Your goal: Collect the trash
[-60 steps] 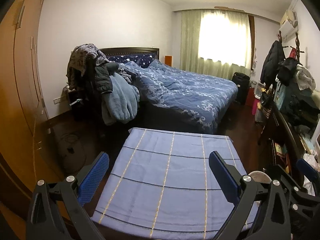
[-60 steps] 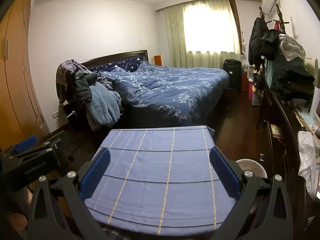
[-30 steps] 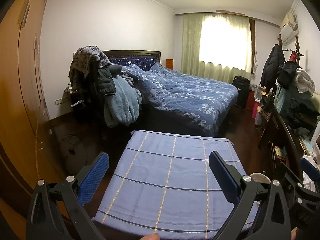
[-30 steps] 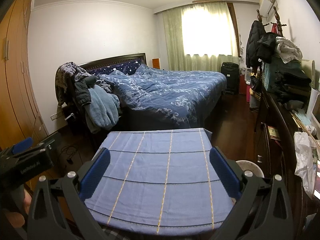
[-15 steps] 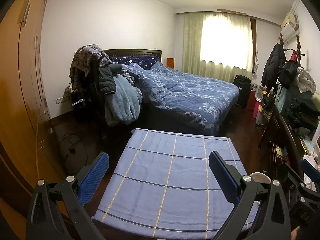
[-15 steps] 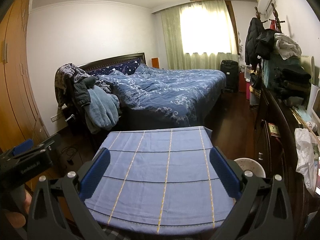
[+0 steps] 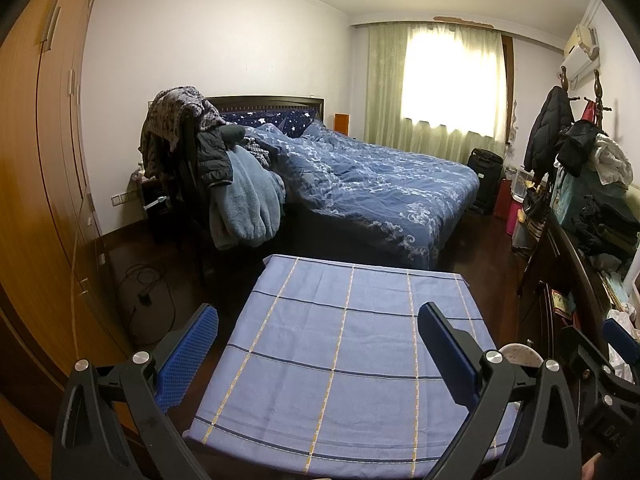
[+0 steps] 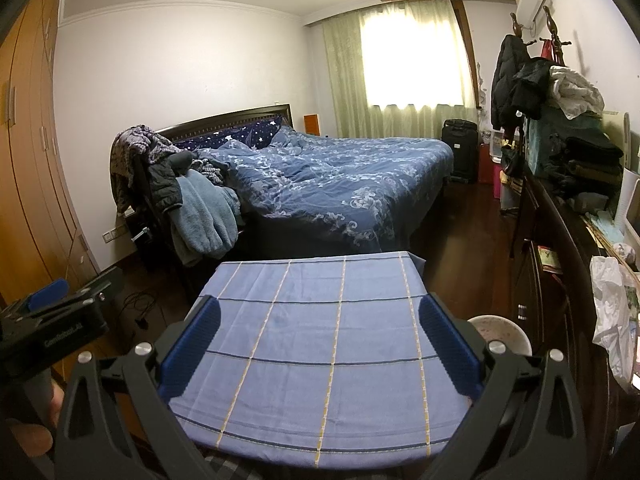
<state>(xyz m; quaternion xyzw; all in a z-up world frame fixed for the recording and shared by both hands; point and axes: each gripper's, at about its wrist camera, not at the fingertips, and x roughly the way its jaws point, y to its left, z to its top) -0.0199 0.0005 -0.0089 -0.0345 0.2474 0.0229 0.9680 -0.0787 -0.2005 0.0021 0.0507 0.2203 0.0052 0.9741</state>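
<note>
A table under a blue checked cloth (image 7: 340, 340) (image 8: 320, 340) stands right in front of both grippers, and nothing lies on the cloth. My left gripper (image 7: 318, 310) hangs open above its near half and holds nothing. My right gripper (image 8: 319, 303) is open over the same cloth, also holding nothing. A crumpled white plastic bag (image 8: 612, 312) lies on the dark dresser at the right. A round white container or stool (image 8: 500, 332) (image 7: 520, 354) sits low beside the table's right edge; I cannot tell which it is.
A bed with a blue quilt (image 7: 380, 184) fills the room beyond the table. A chair piled with clothes (image 7: 208, 168) stands left of it. Wooden wardrobes (image 7: 40, 200) line the left wall. The cluttered dresser (image 8: 560, 240) and a coat rack (image 8: 520, 80) line the right.
Both grippers stay open over the cloth. The views have drifted only slightly; the left view now shows more of the floor and the cable at the left.
</note>
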